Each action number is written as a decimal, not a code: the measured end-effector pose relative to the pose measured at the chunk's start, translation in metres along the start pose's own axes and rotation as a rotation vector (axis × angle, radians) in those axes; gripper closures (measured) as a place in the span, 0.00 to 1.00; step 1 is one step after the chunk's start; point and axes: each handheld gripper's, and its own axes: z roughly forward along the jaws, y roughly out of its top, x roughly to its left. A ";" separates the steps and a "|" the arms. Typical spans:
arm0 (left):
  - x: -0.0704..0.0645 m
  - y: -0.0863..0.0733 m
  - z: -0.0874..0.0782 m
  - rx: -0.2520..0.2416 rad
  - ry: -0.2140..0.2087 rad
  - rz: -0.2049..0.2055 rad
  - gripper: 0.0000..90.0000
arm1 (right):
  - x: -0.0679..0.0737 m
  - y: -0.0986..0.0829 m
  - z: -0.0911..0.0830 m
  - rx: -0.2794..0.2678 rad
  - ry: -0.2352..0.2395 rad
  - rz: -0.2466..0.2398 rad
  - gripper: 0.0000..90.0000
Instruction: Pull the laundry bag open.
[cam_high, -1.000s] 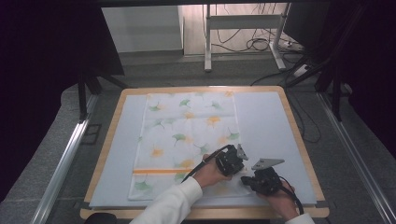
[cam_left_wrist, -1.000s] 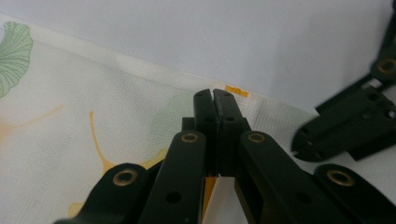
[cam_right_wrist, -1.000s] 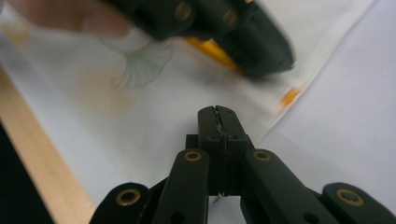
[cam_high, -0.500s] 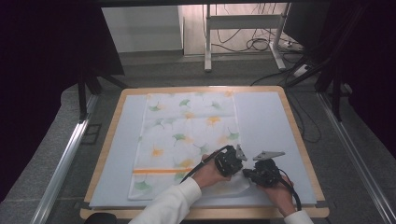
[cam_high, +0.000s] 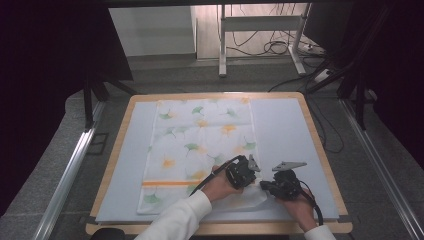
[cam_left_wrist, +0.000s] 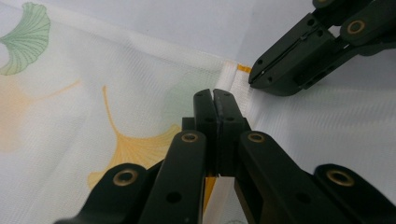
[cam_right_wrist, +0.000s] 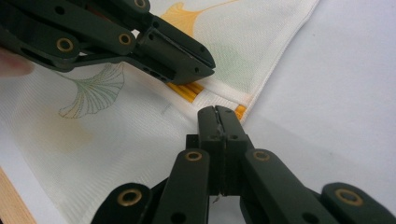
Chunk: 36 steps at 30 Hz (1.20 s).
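Observation:
A white cloth printed with green and orange ginkgo leaves lies flat on the pale blue mat. Its near right corner is turned over, so the orange stripe shows at the fold. My left gripper is shut at that fold, its jaws pressed together on the hem. My right gripper sits just beside it, also shut, its tips at the cloth's edge by the orange corner. The two gripper tips are a few centimetres apart. A white-sleeved arm comes in from the bottom.
The mat lies on a wooden-rimmed table. Bare mat stretches right of the cloth and along its left side. Beyond the table are a dark floor, metal rails, a stand's legs and loose cables.
My right gripper has shifted slightly farther from the table's near edge, closing in on the left gripper. The left gripper and the cloth have stayed about where they were.

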 end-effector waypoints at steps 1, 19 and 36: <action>0.000 0.000 0.000 0.001 0.003 0.002 1.00 | 0.000 0.000 0.000 0.000 0.000 0.000 0.99; 0.005 -0.014 -0.011 0.009 0.019 -0.014 1.00 | 0.000 0.000 0.000 -0.002 0.002 -0.006 0.99; 0.011 -0.025 -0.018 0.018 0.023 -0.033 1.00 | 0.000 0.000 0.000 0.000 0.003 -0.011 0.99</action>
